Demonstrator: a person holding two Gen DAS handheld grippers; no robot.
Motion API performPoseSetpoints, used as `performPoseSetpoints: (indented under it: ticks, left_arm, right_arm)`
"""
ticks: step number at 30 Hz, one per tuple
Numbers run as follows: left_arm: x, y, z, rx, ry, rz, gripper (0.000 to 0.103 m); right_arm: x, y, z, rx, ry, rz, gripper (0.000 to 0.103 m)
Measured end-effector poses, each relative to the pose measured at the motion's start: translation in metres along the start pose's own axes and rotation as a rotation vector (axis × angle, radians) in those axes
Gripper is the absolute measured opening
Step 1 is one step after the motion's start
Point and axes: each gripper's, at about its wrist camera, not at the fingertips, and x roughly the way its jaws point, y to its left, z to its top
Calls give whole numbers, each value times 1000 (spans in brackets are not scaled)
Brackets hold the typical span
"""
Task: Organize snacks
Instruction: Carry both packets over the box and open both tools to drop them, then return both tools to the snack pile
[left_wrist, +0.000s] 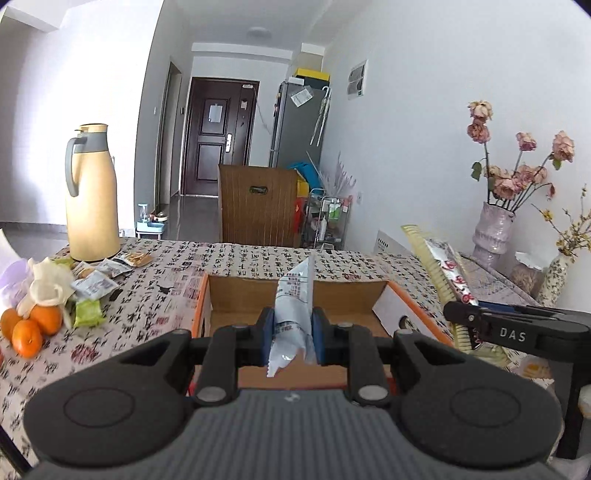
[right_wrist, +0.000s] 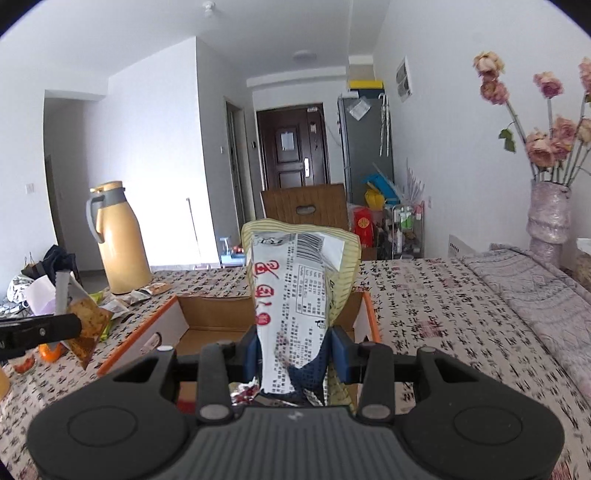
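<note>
Holding snacks in both grippers, you face the box (left_wrist: 295, 299): left gripper (left_wrist: 293, 328) pinches a small packet (left_wrist: 293, 295), right gripper (right_wrist: 295, 347) clamps a long bag (right_wrist: 295, 280) upright. Both sit just before the box's near rim.

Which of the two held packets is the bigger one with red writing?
The right gripper's packet: wide, white and pale yellow, with red characters. The left gripper's small packet shows only dark print.
</note>
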Motion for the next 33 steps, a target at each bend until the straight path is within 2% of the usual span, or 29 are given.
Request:
performPoseSetpoints:
  ticks: [6,9,15,18,21,22,23,24,26,29,33]
  left_arm:
    - [58,6,20,3,77,33,22]
    - [89,7,20,16,131,67,22]
    - [146,6,-1,53,264,125,22]
    - [163,9,-12,59,319,140,22]
    - [168,12,-18,55,344,142,23]
    - [167,12,-19,52,346,141,23]
    - [165,13,-19,48,343,143,31]
    - [162,15,-19,39,339,147,39]
    - [156,16,-15,34,302,156,74]
    - [141,15,-8,29,243,165,103]
    - [118,16,1,15,179,149,103]
  right_arm:
    - [61,-3,16,-3,112,-16,39]
    - [91,-1,12,-32,167,-51,39]
    - [142,-1,-3,-54,300,-75,39]
    - [155,3,-11,-78,356,-93,40]
    - [156,6,-12,-84,358,-85,48]
    - [155,5,-12,-84,351,-89,55]
    - [154,6,-11,-82,346,-88,64]
    - [151,5,-11,-79,339,-84,68]
    - [144,3,-8,-68,322,-77,80]
    - [129,-6,-4,-30,283,-55,93]
    - [101,-10,0,-8,231,-36,102]
